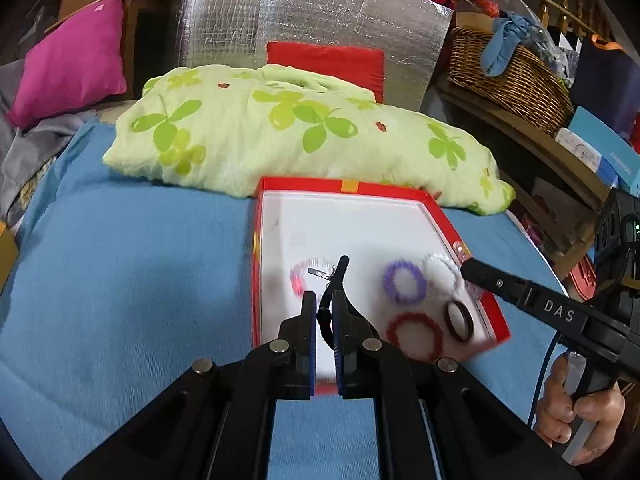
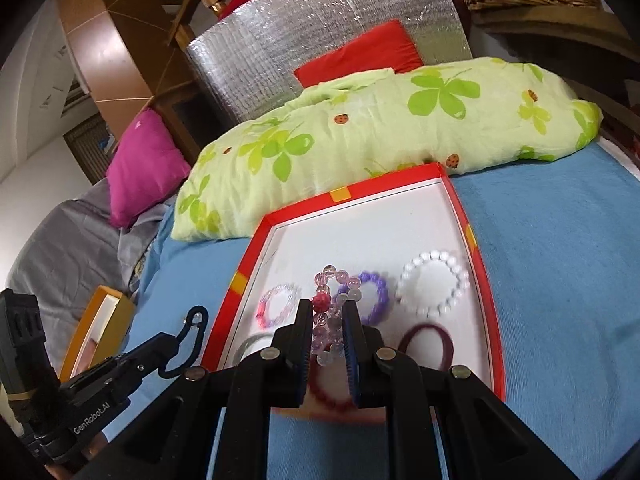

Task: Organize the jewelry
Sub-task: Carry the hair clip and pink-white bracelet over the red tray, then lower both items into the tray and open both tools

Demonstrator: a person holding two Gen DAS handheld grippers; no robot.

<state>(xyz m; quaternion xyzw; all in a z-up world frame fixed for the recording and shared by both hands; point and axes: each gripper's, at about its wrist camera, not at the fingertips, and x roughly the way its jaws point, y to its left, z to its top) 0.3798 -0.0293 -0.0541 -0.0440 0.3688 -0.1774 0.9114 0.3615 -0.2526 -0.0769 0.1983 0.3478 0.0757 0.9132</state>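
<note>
Two handheld grippers carry jewelry at a red-rimmed cardboard box lid with a white inside (image 2: 486,280), lying on a blue bedspread (image 1: 120,260).

From the left: the left gripper (image 1: 325,312) has its fingers nearly closed on a thin black elastic loop (image 1: 334,284), holding it upright just over the tray's left part, probably to set it down clear of the other pieces. In the tray lie a pink-and-clear beaded bracelet (image 2: 276,304), a purple beaded bracelet (image 2: 370,296), a white beaded bracelet (image 2: 434,288), a red beaded bracelet (image 1: 416,334) and a dark maroon band (image 2: 430,344), spaced apart, seemingly for sorting. The right gripper (image 2: 327,320) is pinched on a clear pink beaded bracelet (image 2: 330,312), lifted above the tray's near end.
</note>
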